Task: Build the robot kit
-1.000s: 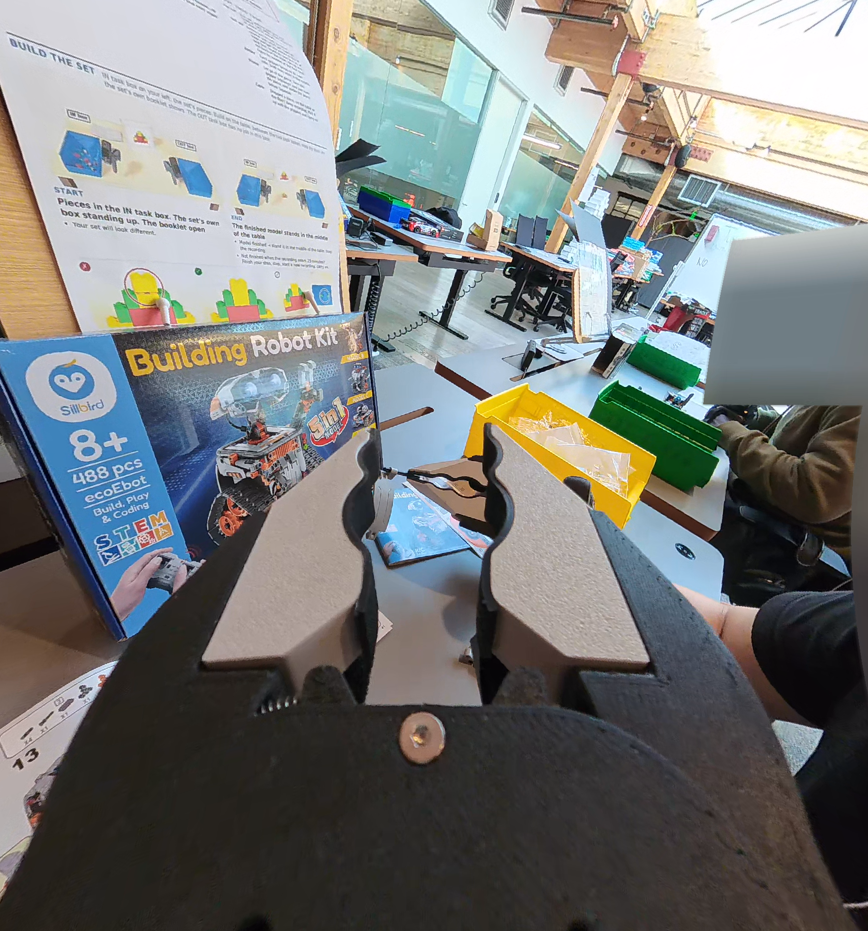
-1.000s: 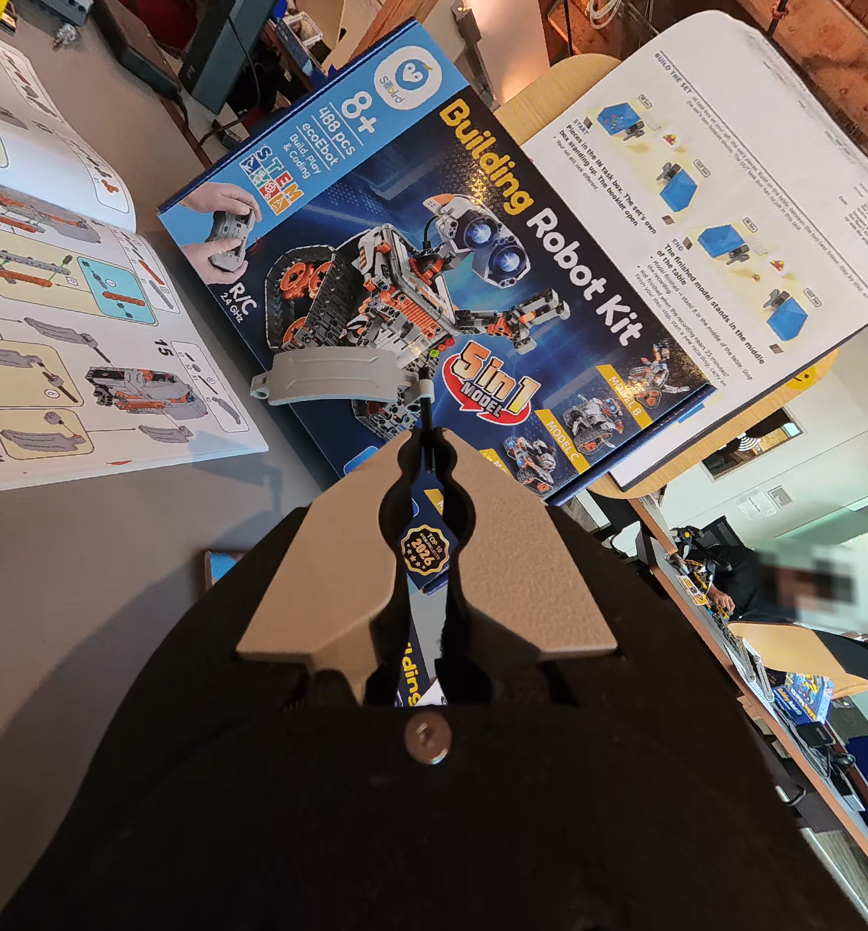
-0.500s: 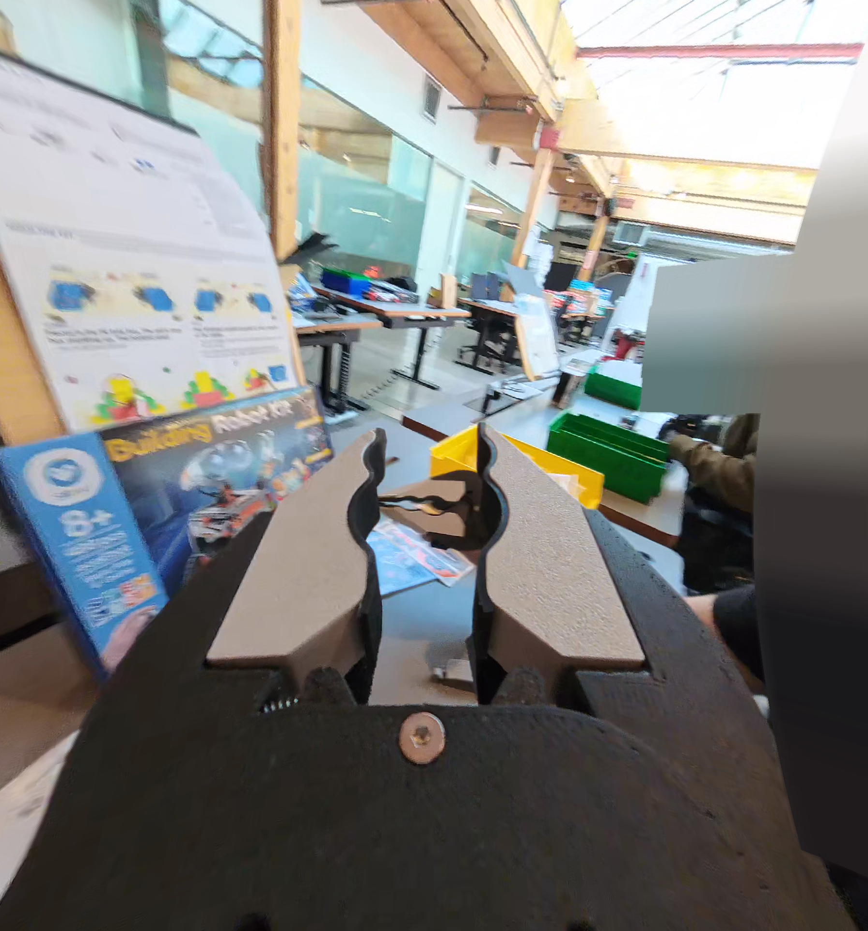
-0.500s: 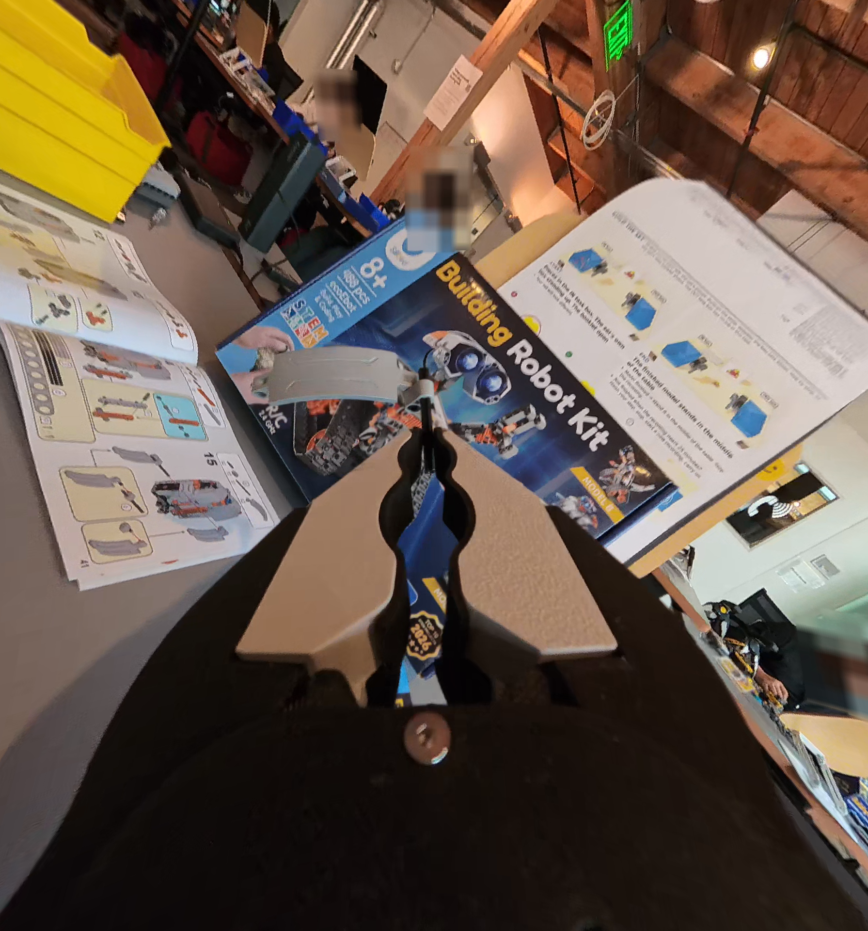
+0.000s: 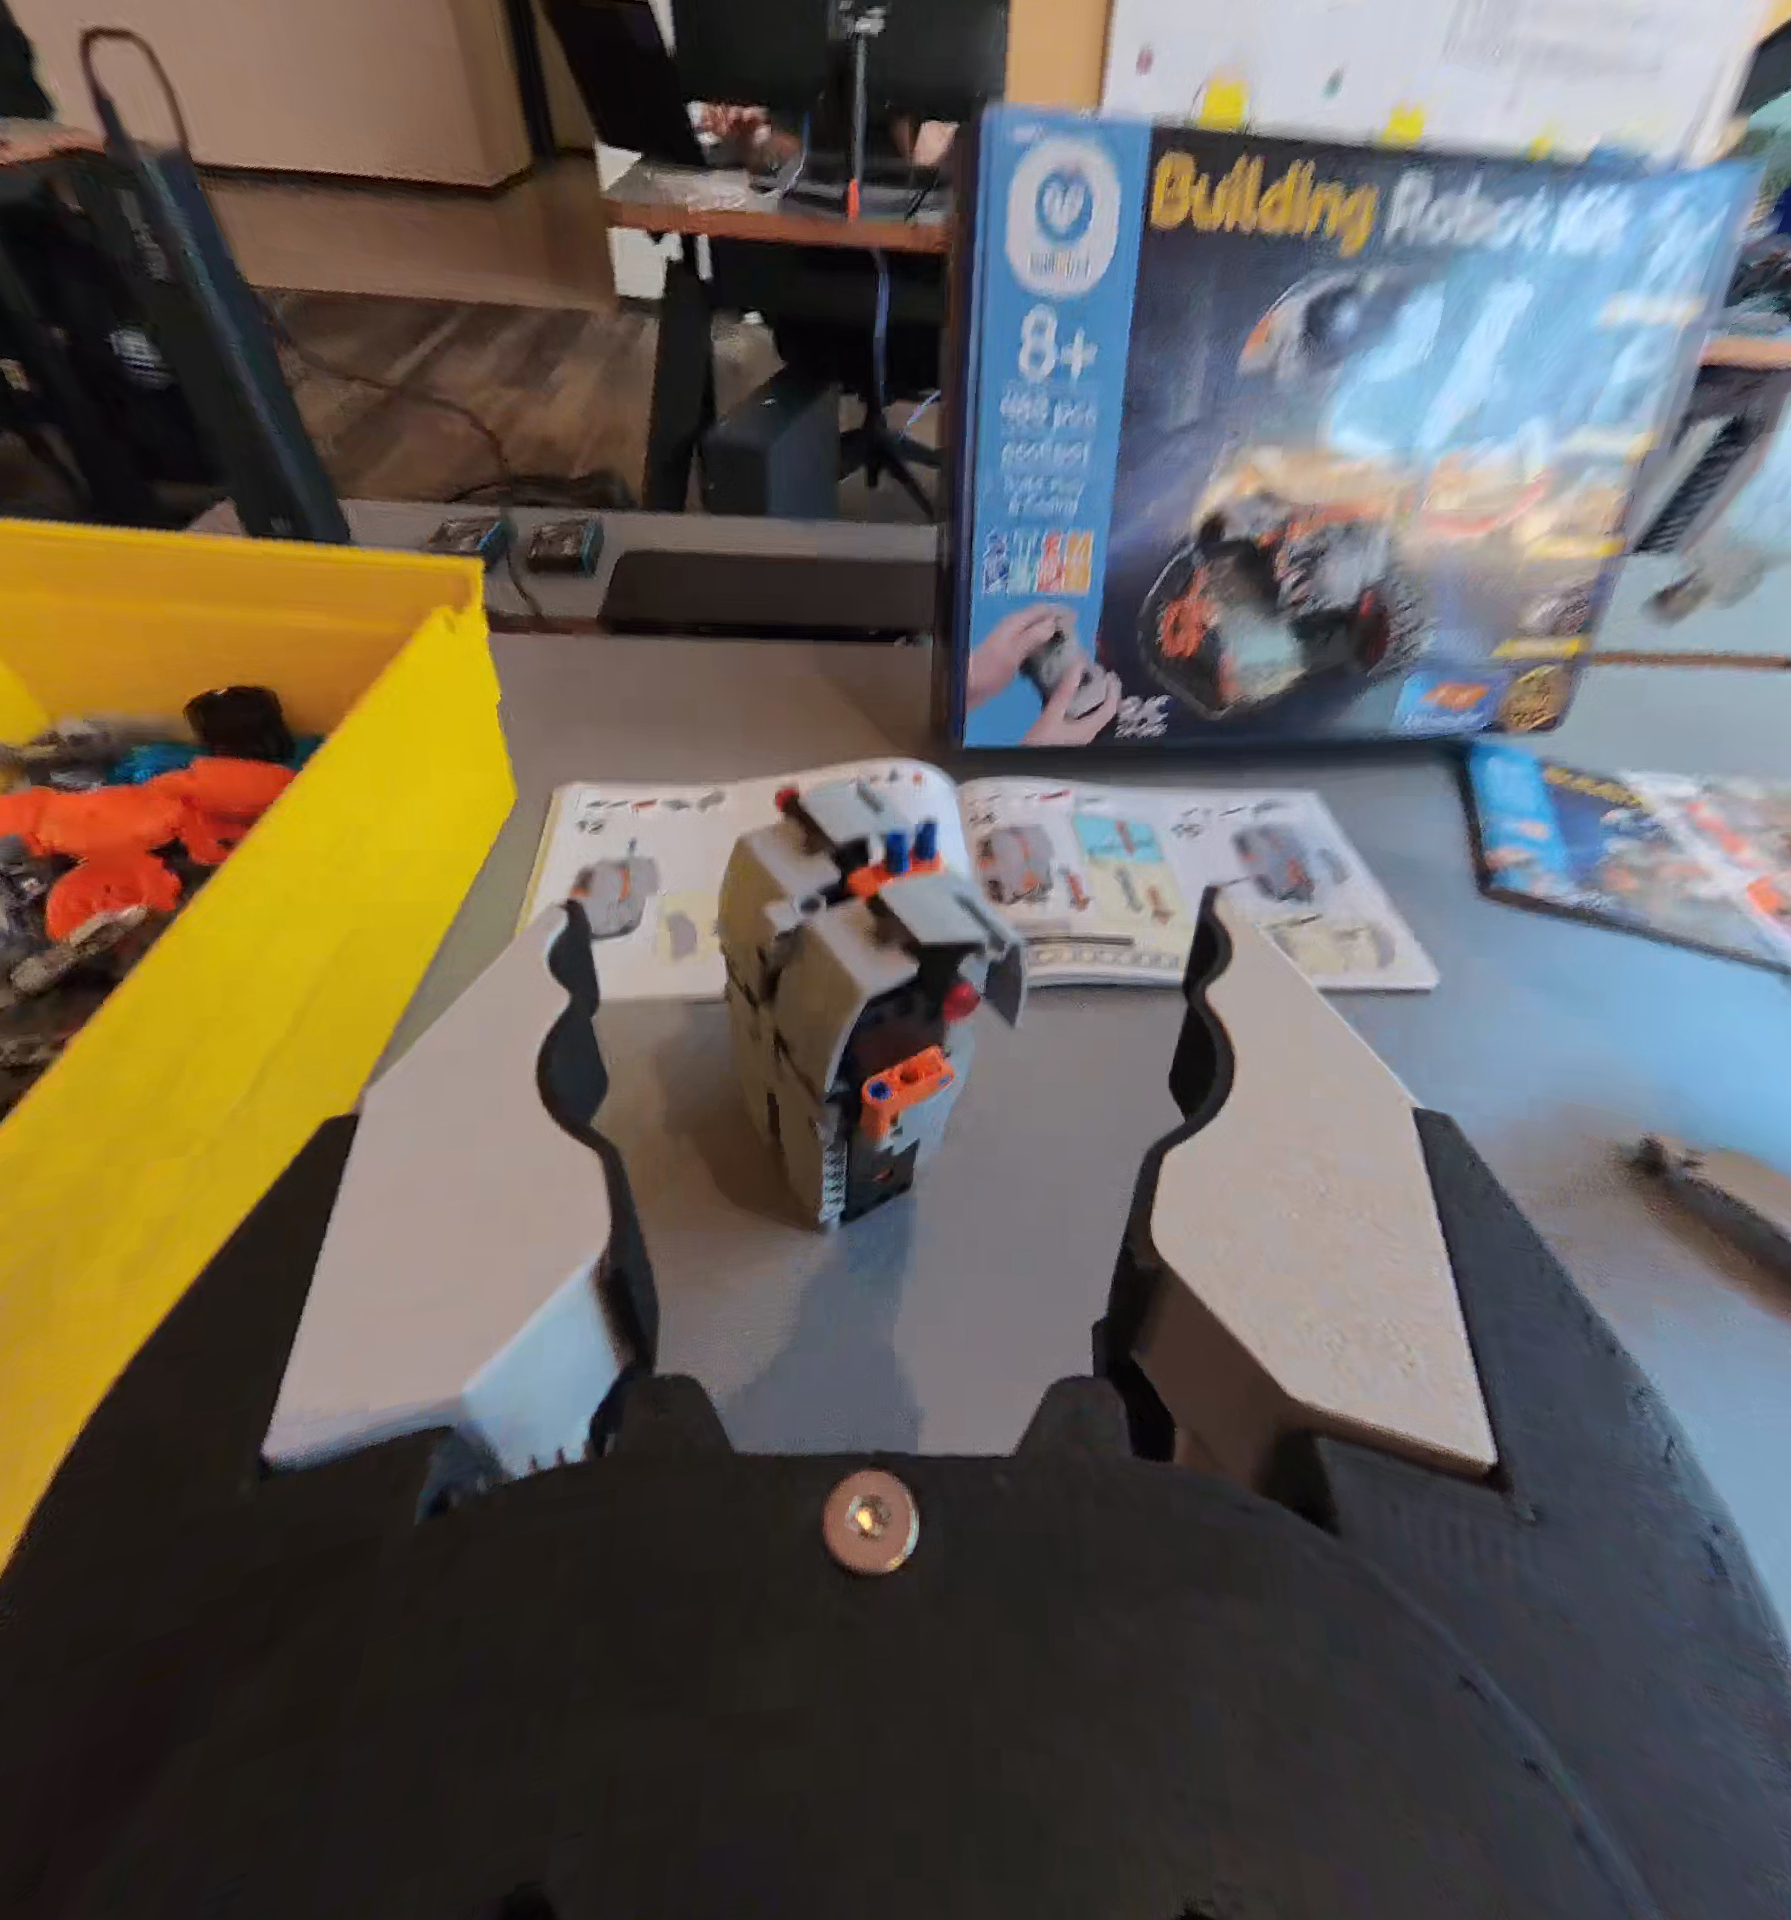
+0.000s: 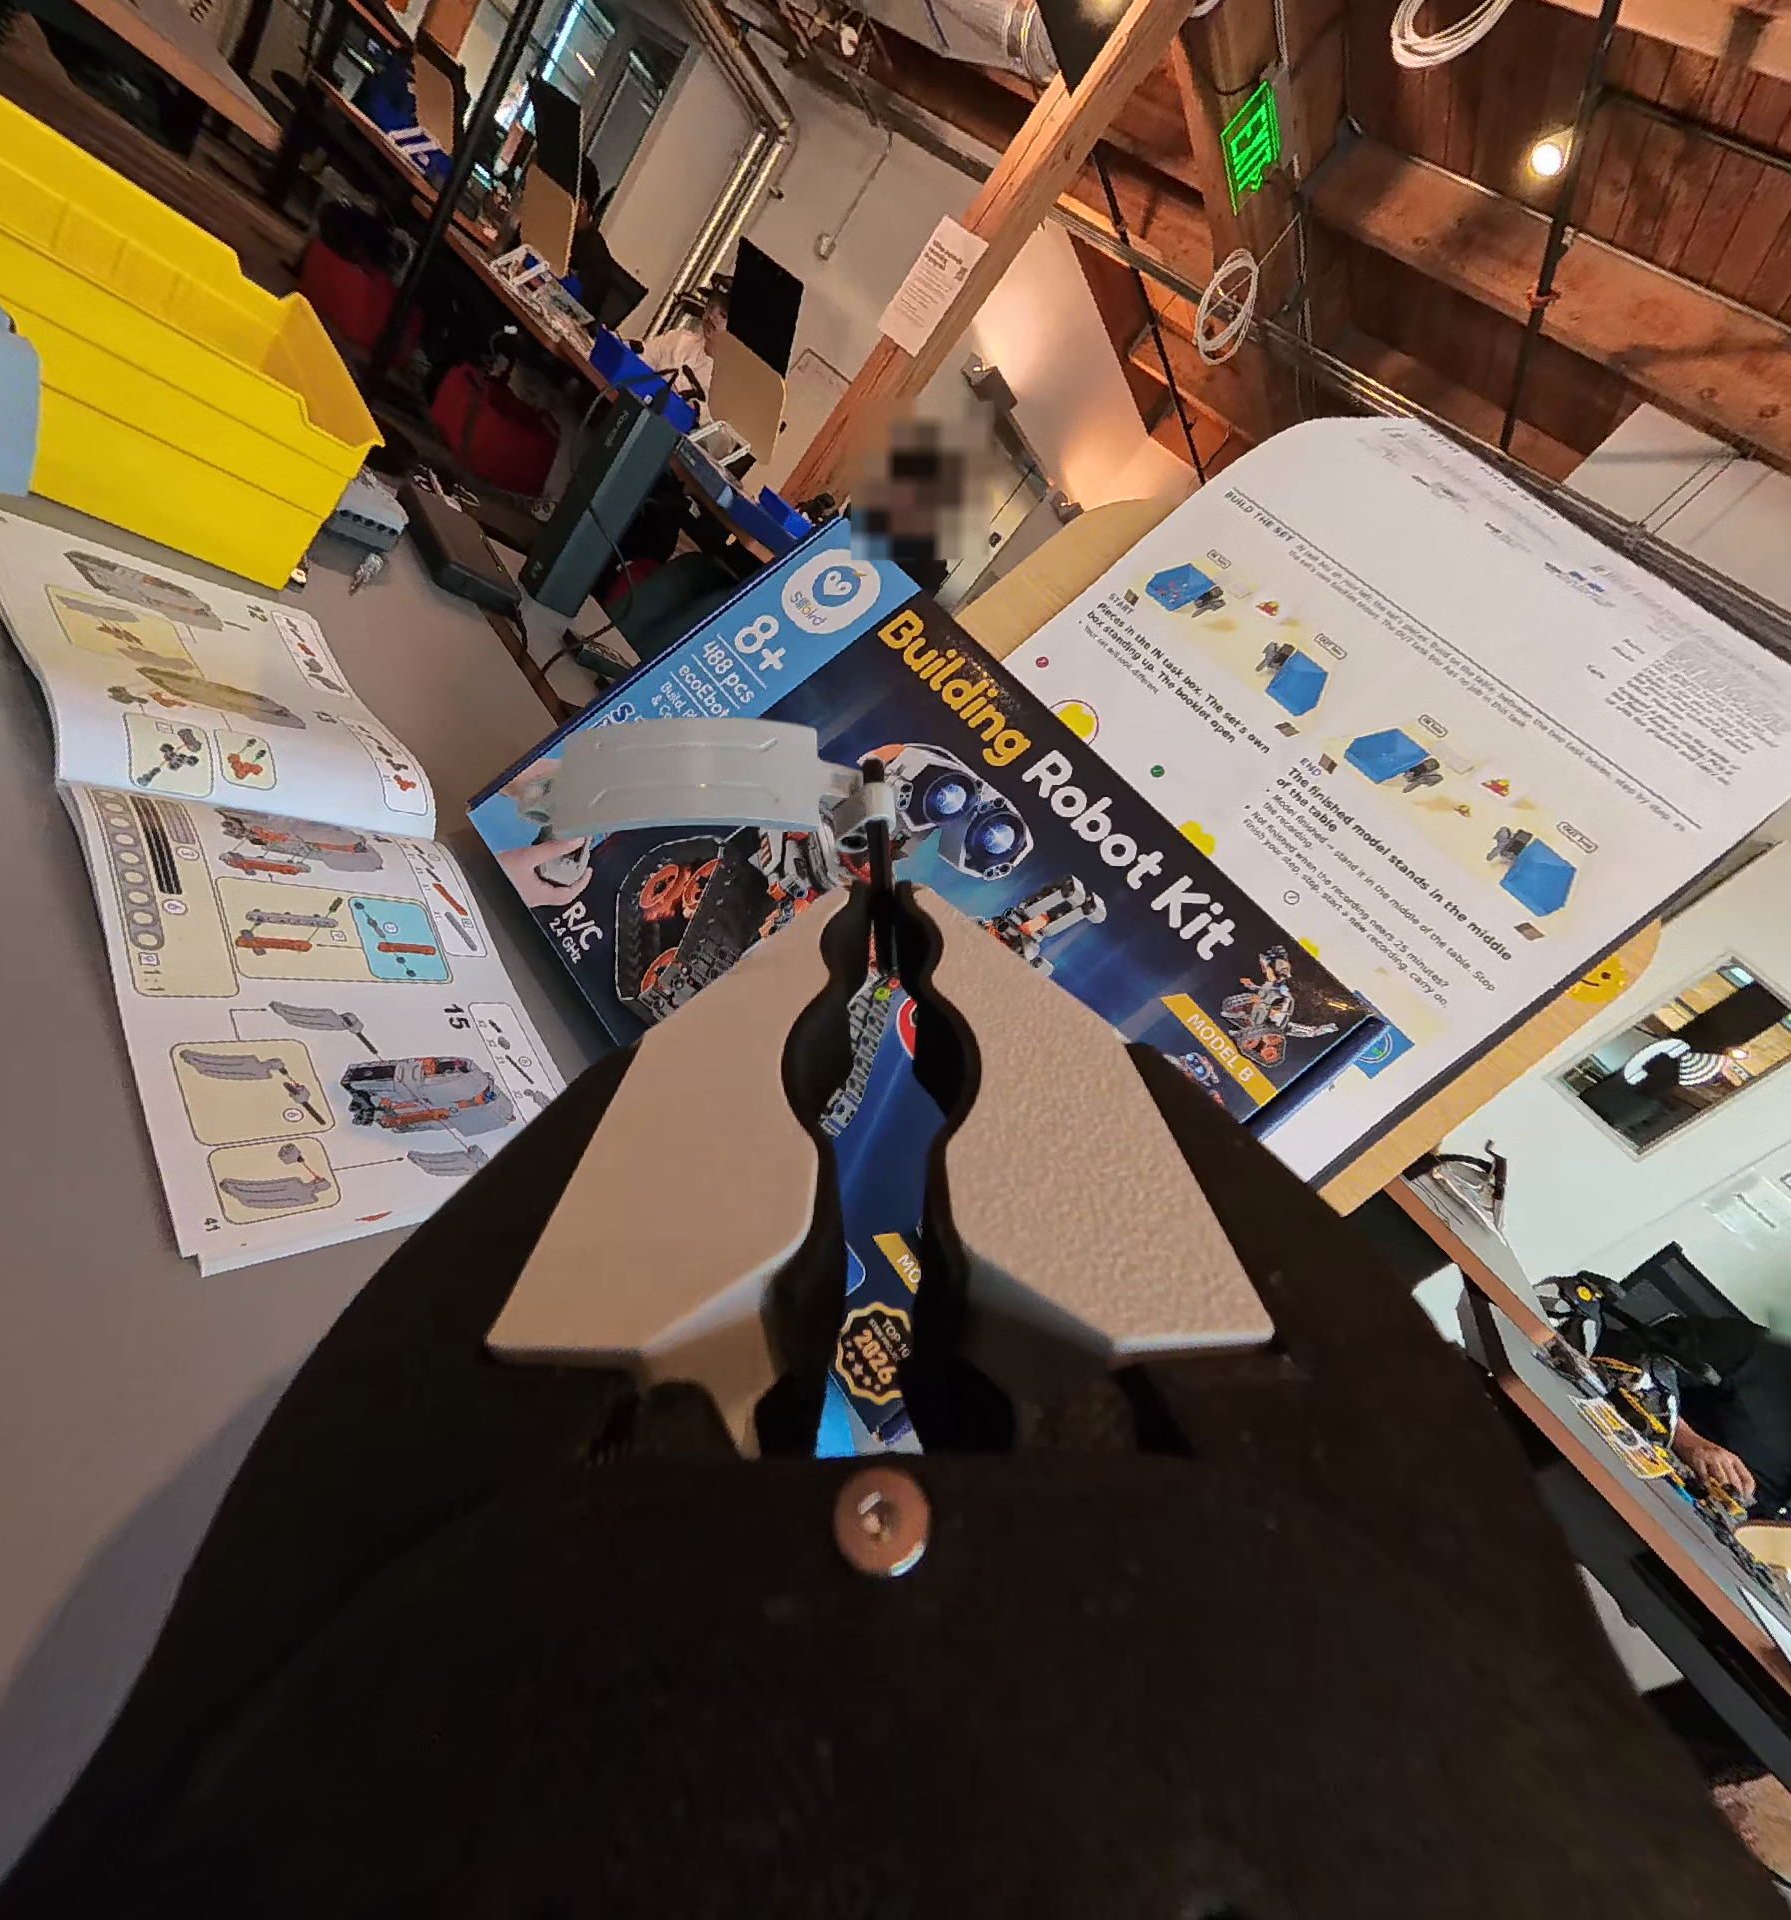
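Observation:
My left gripper point(image 5: 891, 914) is open, its fingers on either side of a small grey, black and orange brick model point(image 5: 829, 1039) that stands upright on the grey table point(image 5: 870, 1340); the fingers do not touch it. My right gripper point(image 6: 875, 896) is shut on a thin black axle point(image 6: 878, 844) that carries a grey curved panel point(image 6: 683, 779) at its tip. It holds this in the air in front of the blue kit box point(image 6: 1078, 831).
A yellow bin point(image 5: 247, 987) of loose parts stands at the left. An open instruction booklet point(image 5: 1130, 883) lies behind the model, the kit box point(image 5: 1338, 447) upright behind it. Another booklet point(image 5: 1649, 852) and a dark part point(image 5: 1743, 1226) lie at the right. Stacked yellow bins point(image 6: 143, 364) and a printed sheet point(image 6: 1442, 707) show in the right wrist view.
My left gripper has swung from facing the room down toward the table and has opened around the model. My right gripper has tilted upward, still holding the axle and panel.

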The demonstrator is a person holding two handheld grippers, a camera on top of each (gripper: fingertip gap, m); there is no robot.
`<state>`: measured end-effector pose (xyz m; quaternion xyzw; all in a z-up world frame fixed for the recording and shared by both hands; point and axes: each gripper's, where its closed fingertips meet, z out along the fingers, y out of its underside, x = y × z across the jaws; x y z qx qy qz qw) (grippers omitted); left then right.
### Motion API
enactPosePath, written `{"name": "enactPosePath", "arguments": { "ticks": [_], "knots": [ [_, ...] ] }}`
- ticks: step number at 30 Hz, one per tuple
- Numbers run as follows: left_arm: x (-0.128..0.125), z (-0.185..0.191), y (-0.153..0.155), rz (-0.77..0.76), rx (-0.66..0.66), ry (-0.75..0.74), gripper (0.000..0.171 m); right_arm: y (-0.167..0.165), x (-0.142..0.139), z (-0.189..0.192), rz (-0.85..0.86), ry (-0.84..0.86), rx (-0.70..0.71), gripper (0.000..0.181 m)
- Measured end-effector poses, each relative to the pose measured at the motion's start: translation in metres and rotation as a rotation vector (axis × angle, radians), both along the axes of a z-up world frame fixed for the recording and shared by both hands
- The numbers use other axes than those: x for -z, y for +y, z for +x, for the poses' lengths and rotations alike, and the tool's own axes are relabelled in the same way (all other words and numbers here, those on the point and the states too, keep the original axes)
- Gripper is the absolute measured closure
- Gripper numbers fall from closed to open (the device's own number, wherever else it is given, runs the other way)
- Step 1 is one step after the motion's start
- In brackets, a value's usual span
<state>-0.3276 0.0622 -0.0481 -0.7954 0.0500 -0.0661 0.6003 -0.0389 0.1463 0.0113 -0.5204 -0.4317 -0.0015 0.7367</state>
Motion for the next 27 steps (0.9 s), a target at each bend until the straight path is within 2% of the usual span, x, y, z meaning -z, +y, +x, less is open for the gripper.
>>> {"name": "enactPosePath", "arguments": {
  "ticks": [3, 7, 10, 12, 16, 20, 27],
  "knots": [
    [0.016, -0.006, 0.008, 0.02, -0.066, 0.087, 0.056, -0.002, -0.005, 0.002, 0.008, 0.013, -0.004, 0.179],
    [0.049, -0.002, 0.019, -0.113, -0.066, 0.064, 0.056, -0.005, -0.012, 0.005, 0.02, 0.031, -0.008, 0.179],
    [0.063, -0.005, 0.024, -0.157, -0.079, 0.081, 0.061, -0.005, -0.015, 0.007, 0.022, 0.051, -0.013, 0.18],
    [0.067, -0.004, 0.026, -0.175, -0.069, 0.092, 0.067, -0.005, -0.015, 0.008, 0.019, 0.057, -0.015, 0.179],
    [0.068, 0.009, 0.026, -0.192, 0.009, 0.04, 0.093, -0.003, -0.01, 0.007, 0.001, 0.055, -0.023, 0.179],
    [0.069, 0.011, 0.027, -0.193, 0.091, 0.073, 0.094, -0.001, -0.004, 0.004, -0.013, 0.04, -0.026, 0.179],
    [0.068, 0.016, 0.02, -0.162, 0.255, 0.025, 0.095, 0.002, 0.002, 0.006, -0.023, 0.025, -0.018, 0.18]
  ]
}}
